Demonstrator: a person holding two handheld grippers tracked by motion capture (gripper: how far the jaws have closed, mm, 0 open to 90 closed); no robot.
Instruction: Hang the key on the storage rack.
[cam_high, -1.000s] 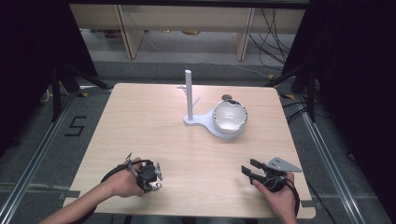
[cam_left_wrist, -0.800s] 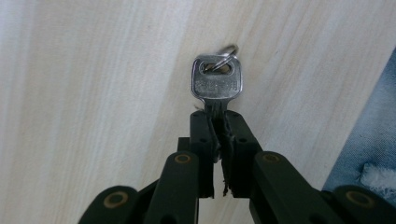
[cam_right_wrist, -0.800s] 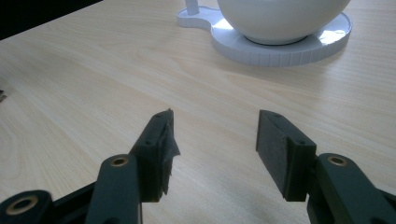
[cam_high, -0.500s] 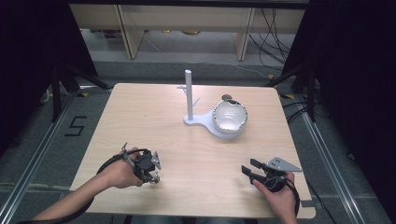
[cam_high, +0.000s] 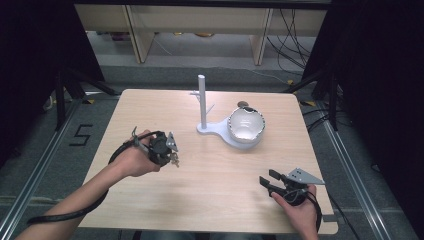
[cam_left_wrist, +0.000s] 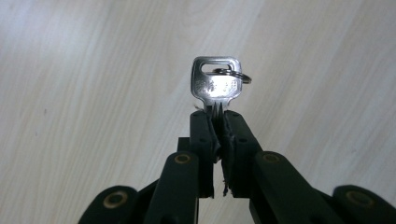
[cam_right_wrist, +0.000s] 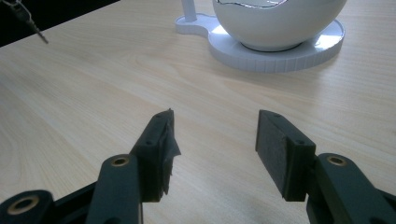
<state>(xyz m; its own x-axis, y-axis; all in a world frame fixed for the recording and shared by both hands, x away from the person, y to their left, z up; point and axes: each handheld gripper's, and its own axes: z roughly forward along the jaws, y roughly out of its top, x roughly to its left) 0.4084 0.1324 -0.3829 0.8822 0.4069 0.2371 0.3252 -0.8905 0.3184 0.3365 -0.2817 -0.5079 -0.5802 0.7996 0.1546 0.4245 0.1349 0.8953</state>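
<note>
Left gripper view: one key (cam_left_wrist: 215, 84).

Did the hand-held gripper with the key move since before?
Yes. The left hand-held gripper, shut on the key, went up the table, away from the person and nearer the white stand.

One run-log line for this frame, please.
left gripper: shut on key | right gripper: open, idle | white stand: untouched
</note>
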